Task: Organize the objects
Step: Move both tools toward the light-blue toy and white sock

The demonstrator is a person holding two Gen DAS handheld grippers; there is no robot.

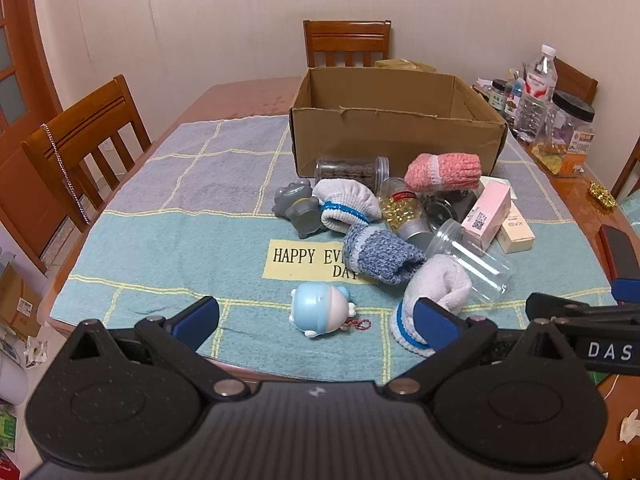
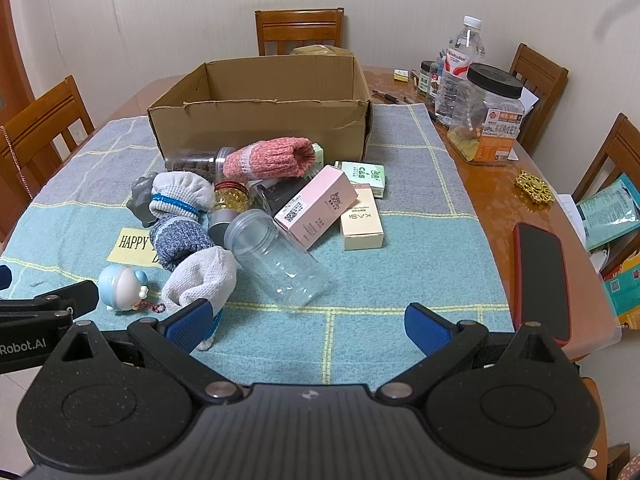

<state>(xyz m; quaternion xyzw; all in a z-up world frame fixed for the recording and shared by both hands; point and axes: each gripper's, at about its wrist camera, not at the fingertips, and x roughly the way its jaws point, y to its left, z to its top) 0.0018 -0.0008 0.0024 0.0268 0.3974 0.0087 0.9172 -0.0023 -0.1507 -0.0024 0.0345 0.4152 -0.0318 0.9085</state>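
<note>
The cardboard box (image 2: 256,128) looks empty, the pile of socks and jars (image 2: 240,216) waits unsorted, and both the left gripper (image 1: 316,316) and the right gripper (image 2: 308,320) are spread wide, holding nothing.

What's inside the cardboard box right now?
Nothing visible: the cardboard box shows only bare inner walls from both wrist views. Its floor is hidden behind the front wall, so low-lying items can't be ruled out.
</note>
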